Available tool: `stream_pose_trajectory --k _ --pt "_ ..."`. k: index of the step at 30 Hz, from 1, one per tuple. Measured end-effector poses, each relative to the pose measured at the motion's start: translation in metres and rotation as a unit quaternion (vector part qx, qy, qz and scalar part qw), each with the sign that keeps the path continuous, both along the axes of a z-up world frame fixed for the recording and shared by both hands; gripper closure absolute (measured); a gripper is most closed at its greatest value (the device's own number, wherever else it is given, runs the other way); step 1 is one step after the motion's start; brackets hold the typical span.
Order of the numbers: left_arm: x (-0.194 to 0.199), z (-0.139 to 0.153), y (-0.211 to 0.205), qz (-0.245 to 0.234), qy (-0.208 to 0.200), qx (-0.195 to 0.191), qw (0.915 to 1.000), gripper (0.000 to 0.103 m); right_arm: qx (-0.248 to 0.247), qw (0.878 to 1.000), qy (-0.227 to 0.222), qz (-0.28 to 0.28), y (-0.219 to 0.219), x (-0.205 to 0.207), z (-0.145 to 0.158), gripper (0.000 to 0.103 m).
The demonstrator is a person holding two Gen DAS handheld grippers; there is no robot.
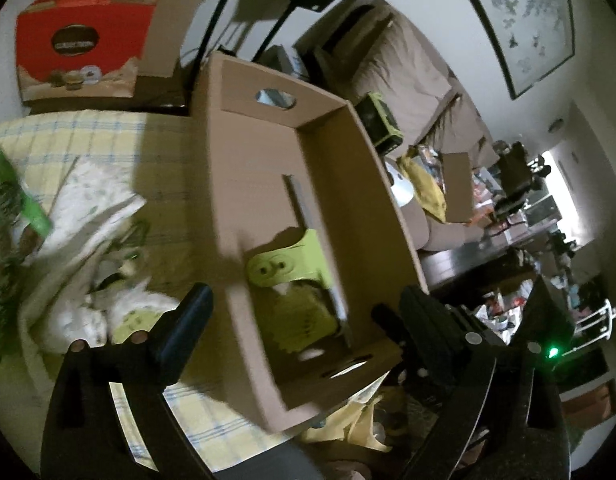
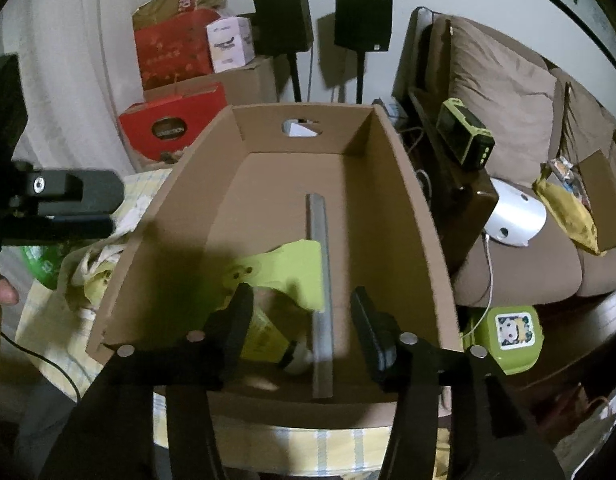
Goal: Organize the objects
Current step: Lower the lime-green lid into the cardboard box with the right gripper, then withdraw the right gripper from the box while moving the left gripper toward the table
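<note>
Left wrist view: the left gripper [image 1: 295, 304] hangs above the near end of an open cardboard box [image 1: 243, 168], and its jaws stand wide apart with nothing between the pads — released.
Right wrist view: the right gripper [image 2: 303, 312] points down into the same cardboard box [image 2: 408, 184]; its jaws are apart, and no pad presses on anything, so it is released too.
Box: it stands on a yellow checked cloth [image 1: 107, 132] and has an oval handle hole in its far end wall.
Task's thing: a lime-green package [image 2: 283, 268] lies on the floor of the box at the near end, partly in the shadow of the right gripper; from the left wrist it shows as the same lime-green package [image 1: 287, 268].
Beside it: a grey strip [image 2: 322, 292] runs along the middle of the box floor, touching the right edge of the package.
Left of the box: white and green bags [image 1: 87, 216] lie crumpled on the cloth — what they hold I cannot tell.
Right of the box: a small green container with a cartoon face [image 2: 512, 336] stands just beside the box wall.
Behind: a brown sofa [image 2: 504, 92], and a red carton [image 2: 167, 128] near the wall.
</note>
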State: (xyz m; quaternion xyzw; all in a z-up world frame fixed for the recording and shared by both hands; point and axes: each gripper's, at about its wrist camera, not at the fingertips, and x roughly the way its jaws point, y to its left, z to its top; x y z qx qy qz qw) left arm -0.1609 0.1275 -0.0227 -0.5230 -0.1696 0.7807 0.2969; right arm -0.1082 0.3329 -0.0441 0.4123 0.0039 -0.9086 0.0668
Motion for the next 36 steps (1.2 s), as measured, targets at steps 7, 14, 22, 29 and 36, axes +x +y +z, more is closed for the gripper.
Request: stream_pose_trajectory --k 7,14,22,29,36 --pt "0.011 0.005 -0.026 0.017 0.022 -0.017 0.9995 0.009 -0.026 1.0 0.009 -0.004 -0.004 0.002 0.012 0.028" --pt "0.019 0.009 -0.045 0.033 0.04 -0.04 0.9979 0.0 -0.023 1.0 0.018 -0.001 -0.013 0.004 0.024 0.024" --pt "0.031 0.022 -0.059 0.044 0.072 -0.067 0.9942 0.0 -0.033 0.999 0.023 0.008 -0.028 0.005 0.035 0.0" --pt "0.043 0.038 -0.071 0.045 0.115 -0.102 0.987 0.0 -0.028 0.999 0.03 0.017 -0.045 0.007 0.046 0.0" --pt "0.05 0.039 -0.105 0.072 0.112 -0.099 0.9861 0.0 -0.027 0.998 0.026 0.041 -0.064 0.01 0.046 0.0"
